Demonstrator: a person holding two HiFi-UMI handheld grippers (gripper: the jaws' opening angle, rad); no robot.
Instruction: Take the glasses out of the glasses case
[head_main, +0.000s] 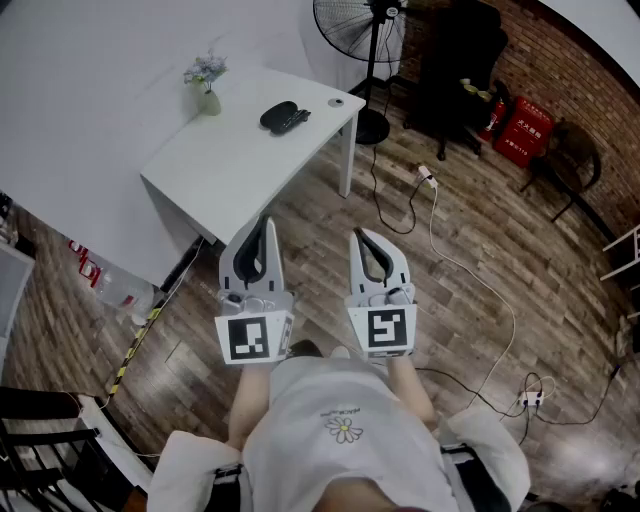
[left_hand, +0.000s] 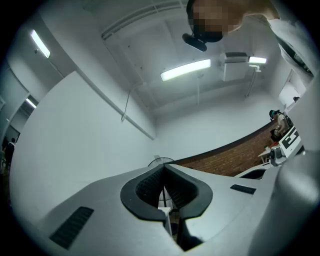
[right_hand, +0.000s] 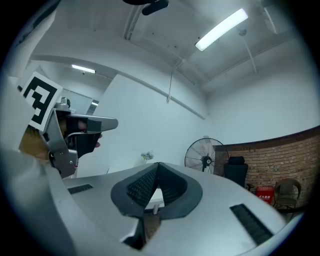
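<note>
Two grippers, one case, listed by view.

Head view: left gripper (head_main: 262, 222) and right gripper (head_main: 362, 236) held side by side over the plank floor (head_main: 470, 330), both pairs of jaws closed together, nothing between them. Dark glasses case (head_main: 283, 116) lies on the white table (head_main: 230, 175), well ahead of both grippers. A vase (head_main: 207, 88) of flowers stands near the table's far edge. A standing fan (head_main: 358, 30) is beyond the table.

Left gripper view: left gripper (left_hand: 162, 166) tilted up toward the ceiling light (left_hand: 186, 70), jaws meeting, empty.

Right gripper view: right gripper (right_hand: 158, 164) with jaws meeting, empty; fan (right_hand: 205, 157) ahead at right.
</note>
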